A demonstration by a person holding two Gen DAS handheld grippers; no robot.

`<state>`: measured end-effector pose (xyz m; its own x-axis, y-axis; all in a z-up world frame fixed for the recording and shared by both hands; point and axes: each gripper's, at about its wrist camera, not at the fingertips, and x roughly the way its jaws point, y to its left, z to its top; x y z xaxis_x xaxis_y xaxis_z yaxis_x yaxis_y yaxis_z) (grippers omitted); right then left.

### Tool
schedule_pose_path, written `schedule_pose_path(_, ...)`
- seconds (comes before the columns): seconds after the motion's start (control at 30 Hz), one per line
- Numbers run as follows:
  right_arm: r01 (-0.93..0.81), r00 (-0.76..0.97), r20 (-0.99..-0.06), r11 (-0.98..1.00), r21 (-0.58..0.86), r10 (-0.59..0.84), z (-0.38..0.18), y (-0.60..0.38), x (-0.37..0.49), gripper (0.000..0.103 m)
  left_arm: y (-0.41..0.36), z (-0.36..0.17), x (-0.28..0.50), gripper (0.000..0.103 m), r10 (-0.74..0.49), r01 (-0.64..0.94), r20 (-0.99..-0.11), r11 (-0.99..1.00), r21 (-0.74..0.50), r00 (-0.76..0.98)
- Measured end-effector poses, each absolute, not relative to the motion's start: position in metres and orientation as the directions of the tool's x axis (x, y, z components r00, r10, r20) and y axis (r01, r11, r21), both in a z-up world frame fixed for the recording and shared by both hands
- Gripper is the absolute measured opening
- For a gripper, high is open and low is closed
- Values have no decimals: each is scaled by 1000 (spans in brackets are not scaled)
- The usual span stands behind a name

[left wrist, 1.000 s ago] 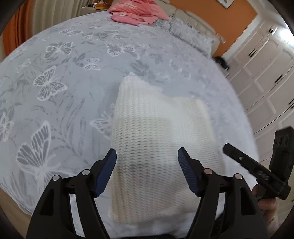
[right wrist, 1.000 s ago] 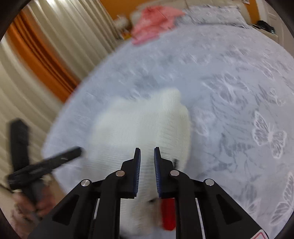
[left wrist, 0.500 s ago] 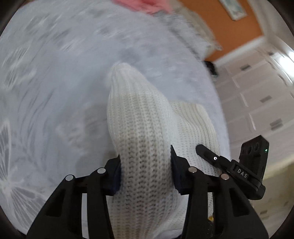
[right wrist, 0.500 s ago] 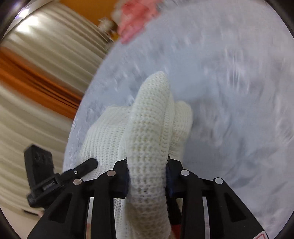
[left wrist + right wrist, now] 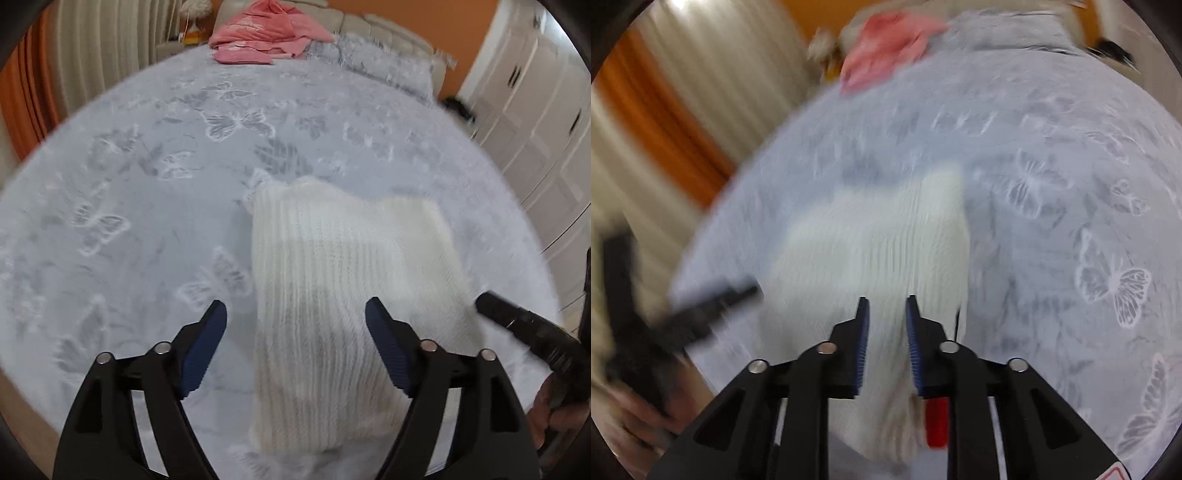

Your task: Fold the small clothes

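Observation:
A cream knitted garment lies folded into a rough rectangle on the bed near its front edge. It also shows in the right wrist view. My left gripper is wide open and empty, raised above the garment's near left part. My right gripper hovers above the garment's near right part with its jaws a narrow gap apart and nothing between them. The right gripper's finger shows at the right edge of the left wrist view.
The bed has a pale grey cover with butterfly print. A pink garment lies at the far end by the pillows. White wardrobe doors stand on the right, curtains on the left.
Half a second ago both grippers were shut on a raised fold of the garment. Both have let go and pulled back, and the garment lies flat.

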<state>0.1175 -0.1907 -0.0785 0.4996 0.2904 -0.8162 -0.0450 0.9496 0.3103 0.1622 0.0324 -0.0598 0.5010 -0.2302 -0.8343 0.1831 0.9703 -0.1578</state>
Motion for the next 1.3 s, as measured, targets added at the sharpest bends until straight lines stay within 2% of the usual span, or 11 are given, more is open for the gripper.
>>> schedule_pose_path(0.07,-43,433,-872,971,235,230,-113,-178,119,8,26,-65,157,76,-196,191,-851,975,-115,487)
schedule_pose_path(0.17,-60,513,-836,980,192,195,-85,-177,100,9,17,-66,139,76,-172,185,-863,978,-93,475)
schedule_pose_path(0.33,-18,642,-759,992,125,107,-38,-193,50,23,6,-56,108,78,-159,184,-844,980,-73,512)
schedule_pose_path(0.43,21,637,-770,997,78,47,-44,-204,31,24,6,-52,92,84,-165,173,-820,982,-82,548)
schedule_pose_path(0.83,60,662,-745,986,156,78,-37,-192,-4,24,5,-34,38,84,-114,189,-786,982,3,607)
schedule_pose_path(1.0,88,684,-729,989,118,26,-38,-181,-19,35,13,-35,25,84,-110,185,-762,983,13,638)
schedule_pose_path(1.1,87,688,-726,994,70,-10,-43,-176,-25,35,16,-37,18,84,-107,178,-751,984,15,651)
schedule_pose_path(1.3,99,677,-736,992,81,-8,-46,-168,-23,35,25,-35,12,85,-109,155,-735,988,-6,669)
